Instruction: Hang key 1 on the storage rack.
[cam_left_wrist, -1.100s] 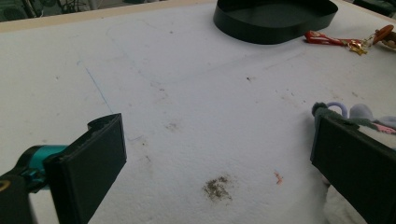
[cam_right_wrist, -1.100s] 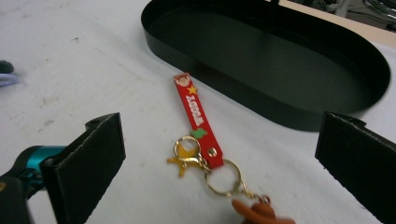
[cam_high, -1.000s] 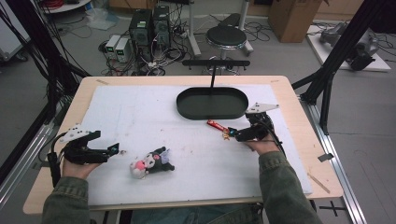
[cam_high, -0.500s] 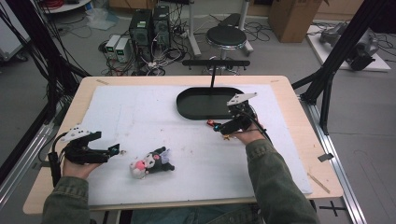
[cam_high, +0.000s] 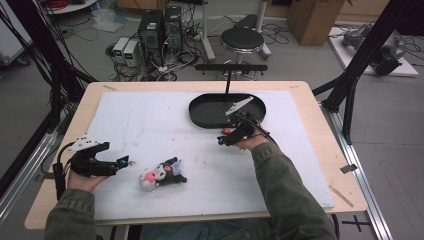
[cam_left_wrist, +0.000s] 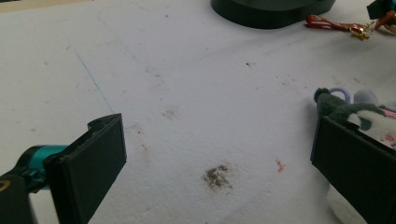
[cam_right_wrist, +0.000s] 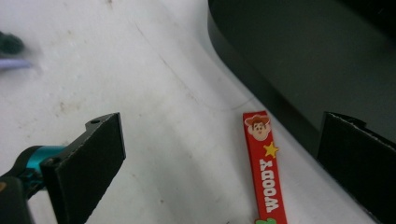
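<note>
A red rubber strap marked WOODY (cam_right_wrist: 265, 168) lies flat on the white mat beside the black oval tray (cam_right_wrist: 299, 56). My right gripper (cam_right_wrist: 224, 135) hovers over it, open, with the strap between the jaws and nearer the right one. In the high view the right gripper (cam_high: 223, 139) sits just in front of the tray (cam_high: 205, 117), by the strap (cam_high: 226, 132). A small black, white and pink plush toy (cam_high: 162, 175) lies at front centre. My left gripper (cam_high: 124, 161) rests open to the left of the plush toy (cam_left_wrist: 359, 112), apart from it.
The white mat (cam_high: 150, 125) covers most of the wooden table (cam_high: 320, 130). A black T-shaped stand (cam_high: 230, 67) rises at the far edge behind the tray. Black frame posts flank the table; a stool and computers sit on the floor beyond.
My right gripper has moved left along the tray's front edge and now stands over the red strap. The left gripper and the plush toy have stayed put.
</note>
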